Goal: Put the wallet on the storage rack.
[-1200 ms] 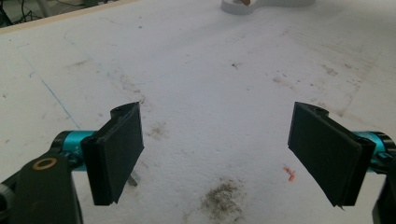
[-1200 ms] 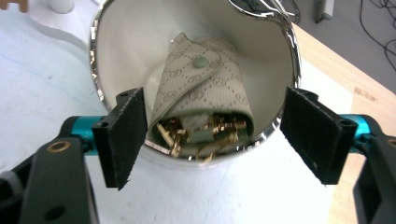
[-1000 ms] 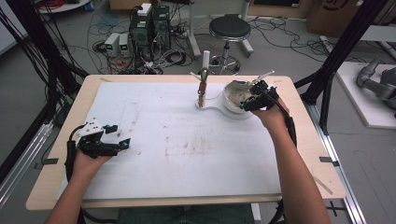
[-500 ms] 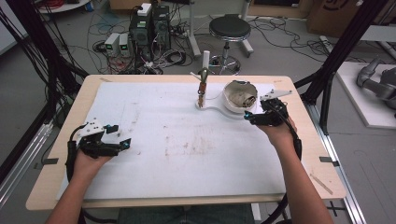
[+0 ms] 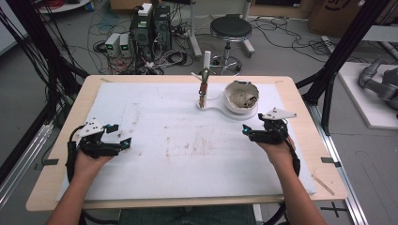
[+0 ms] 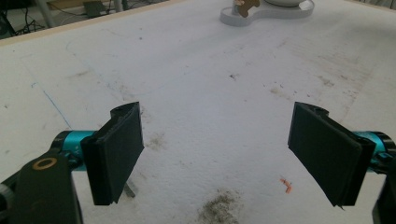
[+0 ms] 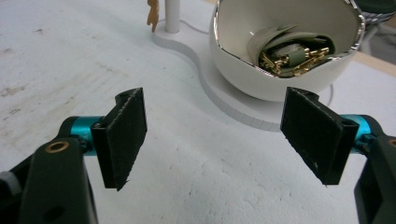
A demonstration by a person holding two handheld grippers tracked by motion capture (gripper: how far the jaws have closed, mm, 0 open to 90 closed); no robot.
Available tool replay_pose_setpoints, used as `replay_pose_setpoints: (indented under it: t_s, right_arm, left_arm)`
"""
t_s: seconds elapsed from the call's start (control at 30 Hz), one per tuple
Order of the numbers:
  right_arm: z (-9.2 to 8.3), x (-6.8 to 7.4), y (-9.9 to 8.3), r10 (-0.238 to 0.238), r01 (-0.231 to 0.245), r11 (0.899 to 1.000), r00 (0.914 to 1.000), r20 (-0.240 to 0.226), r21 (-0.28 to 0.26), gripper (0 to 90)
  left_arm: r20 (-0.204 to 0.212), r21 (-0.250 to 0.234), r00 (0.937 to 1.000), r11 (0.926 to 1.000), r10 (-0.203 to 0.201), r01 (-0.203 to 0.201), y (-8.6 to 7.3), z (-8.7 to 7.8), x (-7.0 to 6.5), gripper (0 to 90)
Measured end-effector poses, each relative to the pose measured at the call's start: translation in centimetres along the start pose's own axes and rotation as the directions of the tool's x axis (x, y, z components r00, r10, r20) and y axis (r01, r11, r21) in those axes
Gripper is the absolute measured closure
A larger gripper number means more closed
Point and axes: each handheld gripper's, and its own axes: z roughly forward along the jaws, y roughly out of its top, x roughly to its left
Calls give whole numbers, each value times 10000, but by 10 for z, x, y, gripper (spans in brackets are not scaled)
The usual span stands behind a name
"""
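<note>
Near the desk's far edge, right of centre, the white bowl (image 5: 241, 98) holding a strap with gold clasps (image 7: 290, 52) is best approached slowly by the right gripper (image 5: 257, 133), jaws wide, while the left gripper (image 5: 115, 144), likewise wide, is kept clear.

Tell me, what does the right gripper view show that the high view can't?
The right gripper view looks into the white bowl and shows gold clips on a greenish strap there. The high view alone takes in both hands, the left gripper, the stool and floor cables. Both show the bowl, its white base, the stand's post and the right gripper, open.
</note>
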Motion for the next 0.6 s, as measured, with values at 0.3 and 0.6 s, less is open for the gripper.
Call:
replay_pose_setpoints:
  t_s: [0.3, 0.6]
  right_arm:
    - [-3, 2, -20, 304, -300, 9981, 9995, 67, -537, 213]
    - [-3, 2, -30, 401, -400, 9948, 9992, -11, -932, 210]
  left_arm:
    - [129, -28, 9999, 10000, 37, -37, 0, 4, -4, 180]
    - [92, -86, 9999, 9999, -62, 62, 1, 3, -4, 181]
